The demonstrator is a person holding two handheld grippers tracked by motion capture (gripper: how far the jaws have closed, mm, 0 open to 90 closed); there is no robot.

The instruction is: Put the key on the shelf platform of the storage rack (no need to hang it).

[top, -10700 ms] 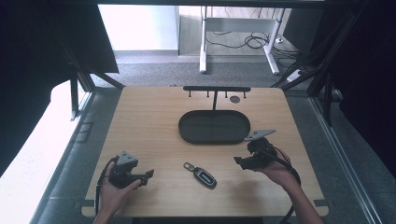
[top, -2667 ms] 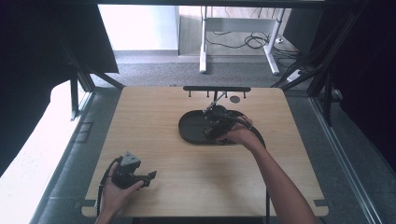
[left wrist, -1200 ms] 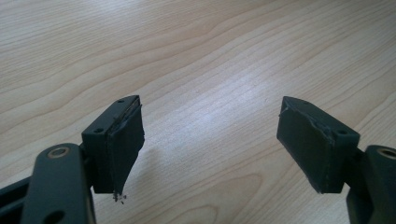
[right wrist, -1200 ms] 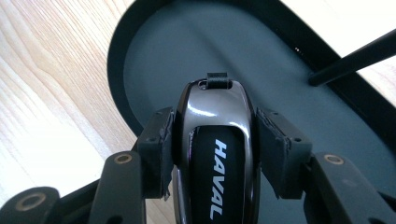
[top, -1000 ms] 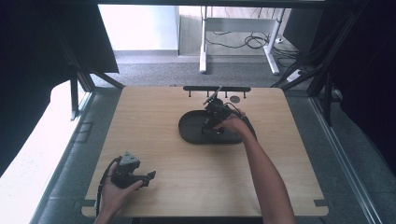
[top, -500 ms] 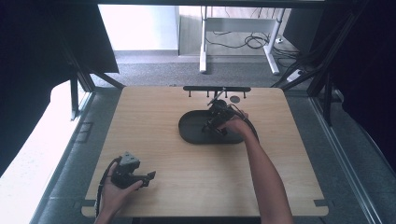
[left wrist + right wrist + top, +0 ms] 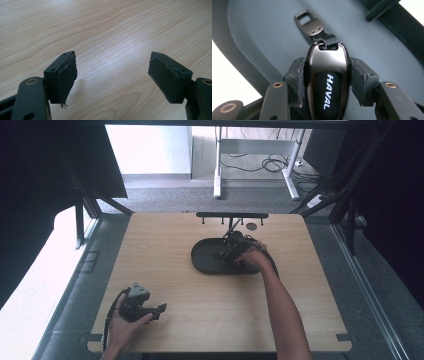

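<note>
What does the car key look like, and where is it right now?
The car key is a glossy dark fob with rounded metallic edges and white HAVAL lettering on a black middle panel. A short black strap at its top carries a dark metal clip. The right gripper is clamped on both its sides, holding it over the dark oval tray.

surface: wooden table | on it: dark oval tray (far half)

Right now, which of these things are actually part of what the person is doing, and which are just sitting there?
In use:
- car key, clamped in the right gripper
- dark oval tray, with the key held over it

Just there:
- left gripper, fingers open, resting on the wooden table
- black rack with pegs at the table's far edge
</note>
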